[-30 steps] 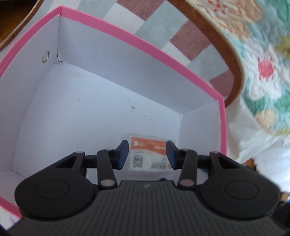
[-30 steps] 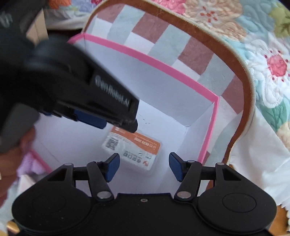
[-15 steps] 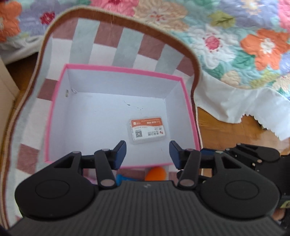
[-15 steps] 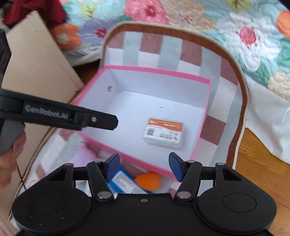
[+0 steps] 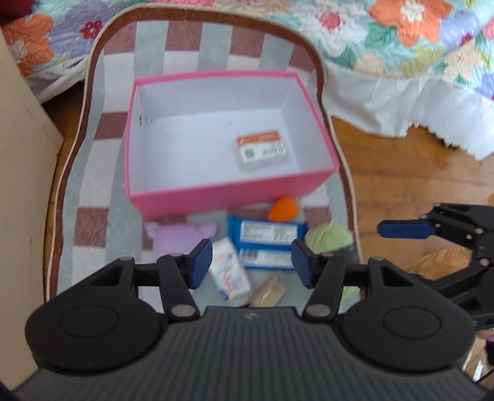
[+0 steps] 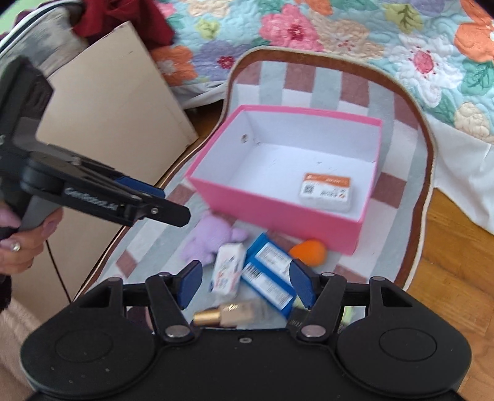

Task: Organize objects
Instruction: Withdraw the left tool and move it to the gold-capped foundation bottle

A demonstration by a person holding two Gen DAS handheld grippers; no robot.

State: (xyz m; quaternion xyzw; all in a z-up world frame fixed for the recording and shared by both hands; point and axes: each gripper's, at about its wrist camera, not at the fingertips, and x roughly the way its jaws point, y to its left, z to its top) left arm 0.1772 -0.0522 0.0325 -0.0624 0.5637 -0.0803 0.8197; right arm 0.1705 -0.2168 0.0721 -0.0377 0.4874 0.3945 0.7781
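Observation:
A pink box (image 5: 216,194) (image 6: 271,212) with a white inside stands on a checked mat. A small white case with an orange label (image 5: 262,149) (image 6: 327,192) lies inside it at the right. In front of the box lie a blue packet (image 5: 267,243) (image 6: 268,274), a white carton (image 5: 230,271) (image 6: 228,270), an orange ball (image 5: 284,208) (image 6: 308,251), a purple plush (image 5: 176,237) (image 6: 213,234), a green fuzzy thing (image 5: 328,236) and a beige tube (image 5: 268,291) (image 6: 237,311). My left gripper (image 5: 251,262) and right gripper (image 6: 247,285) are both open and empty, held above these items.
The checked mat (image 5: 102,172) (image 6: 398,101) lies on a wooden floor (image 5: 401,172). A floral quilt (image 5: 401,37) (image 6: 339,27) hangs at the back and right. A cardboard panel (image 6: 114,117) (image 5: 21,185) stands at the left.
Both grippers have pulled up and back out of the pink box, leaving the orange-labelled case inside. The loose items in front of the box have come into view.

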